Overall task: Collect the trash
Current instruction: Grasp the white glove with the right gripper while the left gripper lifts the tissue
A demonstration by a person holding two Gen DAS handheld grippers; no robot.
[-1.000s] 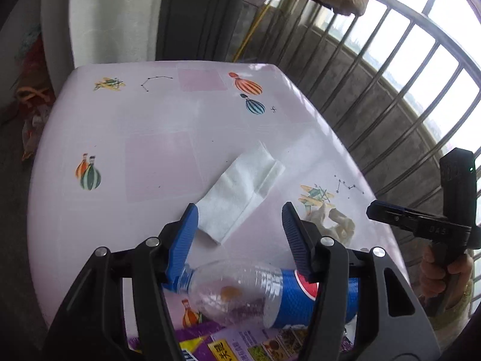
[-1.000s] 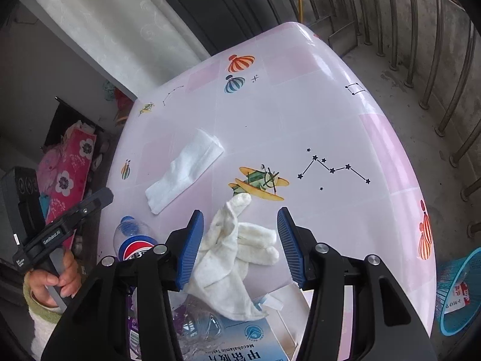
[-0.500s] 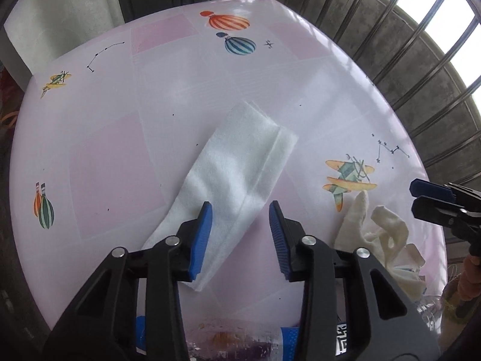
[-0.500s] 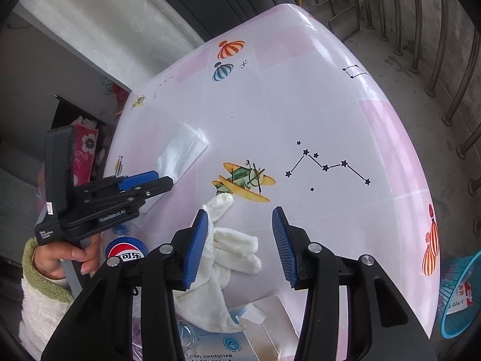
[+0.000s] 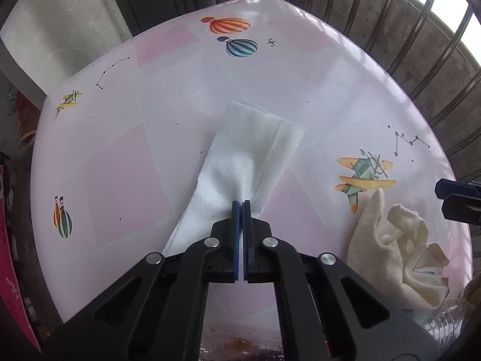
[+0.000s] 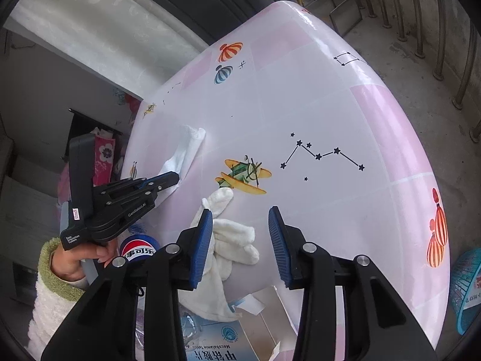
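We have the left gripper (image 5: pixel 242 207) clamped on the folded white paper tissue (image 5: pixel 249 153). Right gripper (image 6: pixel 240 234), jaws apart and closing, straddles the crumpled white cloth glove (image 6: pixel 231 240). Next, we judge: pinch, lift both.

I seem to be working on a home balcony: a metal railing (image 5: pixel 433 39) with daylight behind it curves round a table (image 5: pixel 114 162) under a pink cloth printed with balloons and planes. A bare concrete floor (image 6: pixel 421 69) and a blue plastic basket (image 6: pixel 466 288) sit beside it, and a pale patterned curtain (image 5: pixel 60 33) hangs at the doorway indoors.
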